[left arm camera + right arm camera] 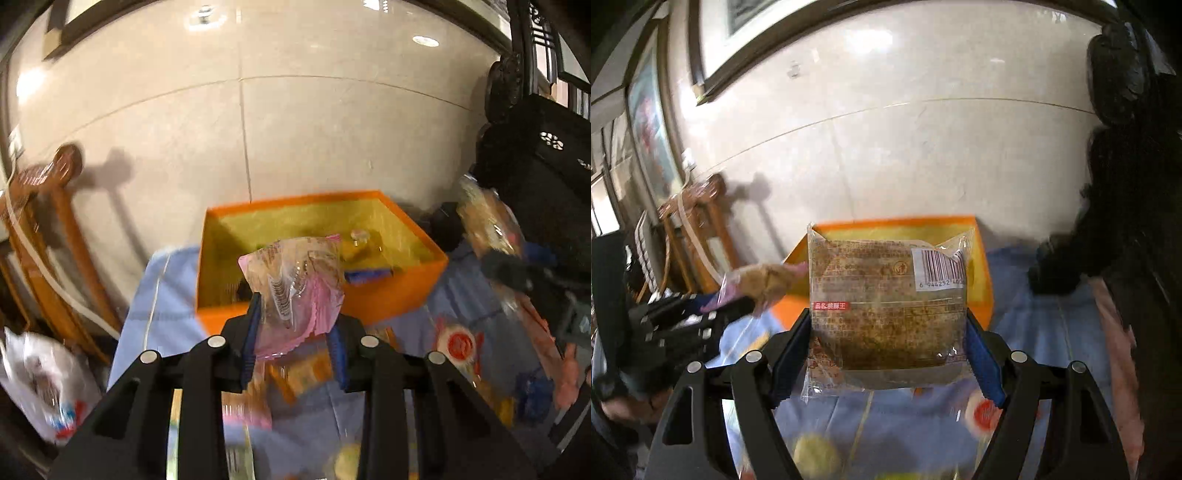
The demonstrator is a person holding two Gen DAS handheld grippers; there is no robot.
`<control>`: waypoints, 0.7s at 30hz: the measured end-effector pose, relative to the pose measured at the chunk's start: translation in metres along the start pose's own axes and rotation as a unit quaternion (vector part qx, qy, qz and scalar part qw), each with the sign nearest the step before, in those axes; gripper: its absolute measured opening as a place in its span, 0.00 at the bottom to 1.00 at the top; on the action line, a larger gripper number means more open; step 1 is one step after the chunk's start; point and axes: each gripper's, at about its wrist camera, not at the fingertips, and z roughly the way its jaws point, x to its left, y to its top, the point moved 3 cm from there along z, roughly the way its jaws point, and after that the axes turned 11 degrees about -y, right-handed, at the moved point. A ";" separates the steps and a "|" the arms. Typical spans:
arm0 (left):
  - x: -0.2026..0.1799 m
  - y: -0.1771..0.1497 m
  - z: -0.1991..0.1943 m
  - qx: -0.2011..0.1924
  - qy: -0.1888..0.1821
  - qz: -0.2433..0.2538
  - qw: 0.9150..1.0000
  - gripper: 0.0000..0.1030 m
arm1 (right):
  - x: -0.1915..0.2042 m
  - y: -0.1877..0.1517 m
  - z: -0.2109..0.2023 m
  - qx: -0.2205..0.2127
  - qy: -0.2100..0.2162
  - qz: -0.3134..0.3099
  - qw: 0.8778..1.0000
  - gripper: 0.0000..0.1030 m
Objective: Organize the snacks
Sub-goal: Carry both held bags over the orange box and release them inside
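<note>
In the left wrist view, the left hand-held gripper [295,325] clenches a crinkled pink-and-clear plastic snack packet [295,280] just before the open orange plastic box [388,295], which sits on the blue-clothed bench [166,295] with loose blurred snacks [458,343] nearby. In the right wrist view, the right hand-held gripper [888,347] grasps a clear-wrapped brown pastry pack with a barcode [886,306], blocking most of the box behind it.

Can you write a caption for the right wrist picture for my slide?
Right tool holds a clear-wrapped brown pastry in front of the orange box.
</note>
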 end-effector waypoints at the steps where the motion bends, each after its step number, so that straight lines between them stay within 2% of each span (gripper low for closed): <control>1: 0.001 0.009 0.009 0.001 0.000 0.005 1.000 0.30 | -0.002 0.009 0.011 0.001 0.000 -0.002 1.000 0.76; 6: 0.011 0.035 0.058 0.016 0.006 0.020 1.000 0.30 | -0.010 0.036 0.074 0.020 -0.009 -0.005 1.000 0.76; 11: 0.023 0.039 0.092 0.030 0.007 0.015 0.999 0.30 | -0.017 0.038 0.114 0.039 -0.016 -0.008 0.999 0.76; 13: 0.026 0.039 0.100 0.031 0.004 0.011 0.999 0.33 | -0.017 0.036 0.129 0.054 -0.011 -0.014 0.998 0.78; 14: 0.027 0.037 0.101 0.029 0.001 0.009 1.000 0.47 | -0.015 0.035 0.134 0.063 -0.011 -0.018 0.998 0.85; 15: 0.027 0.038 0.102 0.026 0.002 0.008 1.000 0.83 | -0.015 0.035 0.135 0.065 -0.016 -0.018 0.998 0.96; 16: 0.027 0.038 0.100 0.022 0.006 0.007 1.000 0.96 | -0.017 0.035 0.134 0.064 -0.027 -0.017 0.997 0.97; 18: 0.028 0.038 0.089 0.000 0.014 0.004 1.000 0.96 | -0.023 0.034 0.126 0.064 -0.041 -0.018 0.997 0.97; 21: 0.037 0.027 0.074 0.014 0.016 -0.012 1.000 0.96 | -0.043 0.019 0.099 0.075 -0.047 -0.017 0.996 0.97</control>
